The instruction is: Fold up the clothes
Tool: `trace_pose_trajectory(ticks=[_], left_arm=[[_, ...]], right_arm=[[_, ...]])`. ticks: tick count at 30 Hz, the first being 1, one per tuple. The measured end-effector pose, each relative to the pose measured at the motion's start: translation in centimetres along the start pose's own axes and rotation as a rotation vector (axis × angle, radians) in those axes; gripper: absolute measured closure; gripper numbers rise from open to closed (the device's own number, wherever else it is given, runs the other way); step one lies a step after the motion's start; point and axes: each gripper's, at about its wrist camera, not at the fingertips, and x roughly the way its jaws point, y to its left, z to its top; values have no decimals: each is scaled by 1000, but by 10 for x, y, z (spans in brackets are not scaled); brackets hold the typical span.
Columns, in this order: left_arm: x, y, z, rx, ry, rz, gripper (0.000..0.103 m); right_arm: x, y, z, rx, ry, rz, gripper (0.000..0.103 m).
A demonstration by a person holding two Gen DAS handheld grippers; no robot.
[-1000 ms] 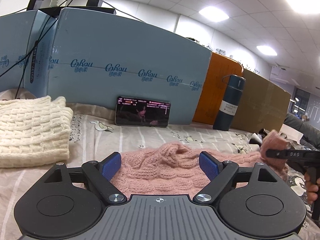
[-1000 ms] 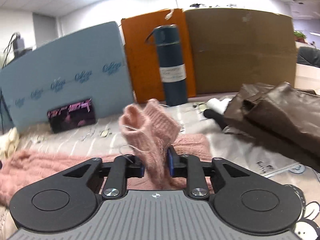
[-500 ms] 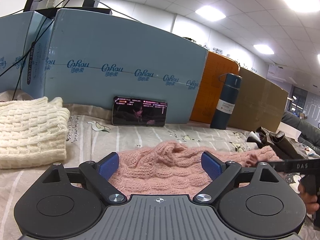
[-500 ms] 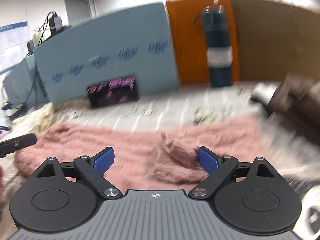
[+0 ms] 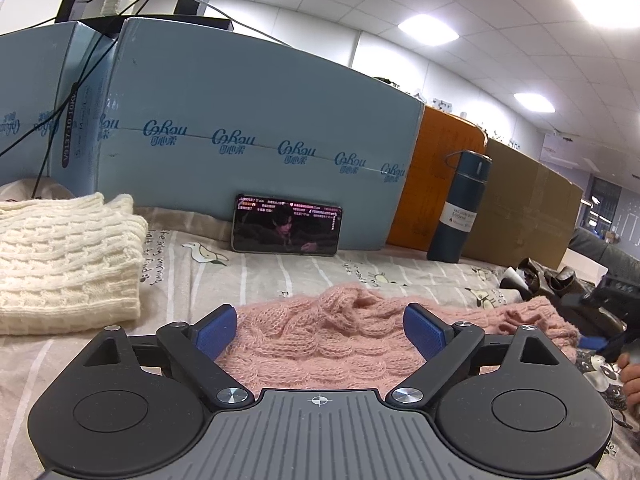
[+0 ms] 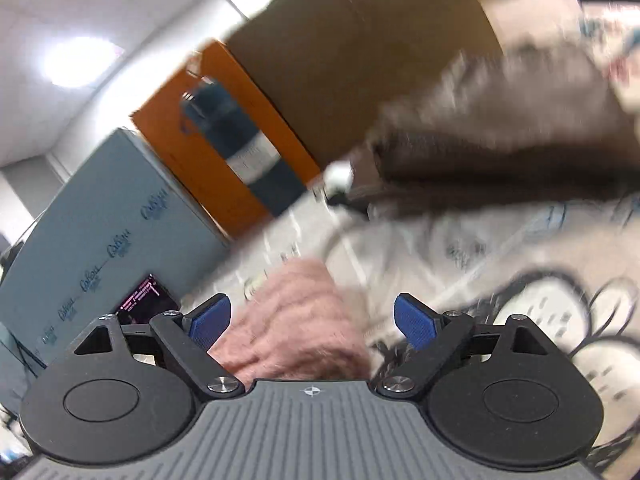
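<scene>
We hold the left claw (image 5: 318,330) released, its blue pads (image 5: 214,330) spread wide above the pink knit sweater (image 5: 320,344), with the wool lying between them but not pinched. Our right claw (image 6: 312,322) is released too: its jaws have just been opening, and one end of the pink sweater (image 6: 296,320) sits between its pads without being pressed by either. The right wrist view is tilted and smeared by motion, so finer detail there is hard to read.

The pink sweater lies stretched across the printed sheet (image 5: 280,276) that covers the worktop, running from in front of the left claw toward the right edge of the left wrist view, where the right claw (image 5: 600,342) and part of a hand (image 5: 632,380) show at its far end. To the left of it, apart from the pink wool, rests a folded cream knit sweater (image 5: 68,268).

Behind the clothes a phone (image 5: 286,231) with a lit screen leans on its long side against a pale blue foam board (image 5: 256,112) printed with a repeated logo. To the right of the board stand an orange panel (image 5: 440,168) and a brown cardboard sheet (image 5: 520,208), with a dark teal flask (image 5: 460,208) upright in front of them. Near the right edge lies a crumpled dark brown garment (image 5: 548,280). Cables (image 5: 80,60) trail over the top of the board on the left.
</scene>
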Motion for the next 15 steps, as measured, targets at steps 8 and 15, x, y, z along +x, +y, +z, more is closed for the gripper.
trace_pose_trajectory(ticks=[8,15], left_arm=[[1,2,0,-8,1,-1,10],[-1,2,-1,-13,-5,-10,10]], right_arm=[[11,30,-32,-195,-16,16,79],[-28,50,-29,-388,-225,48,84]])
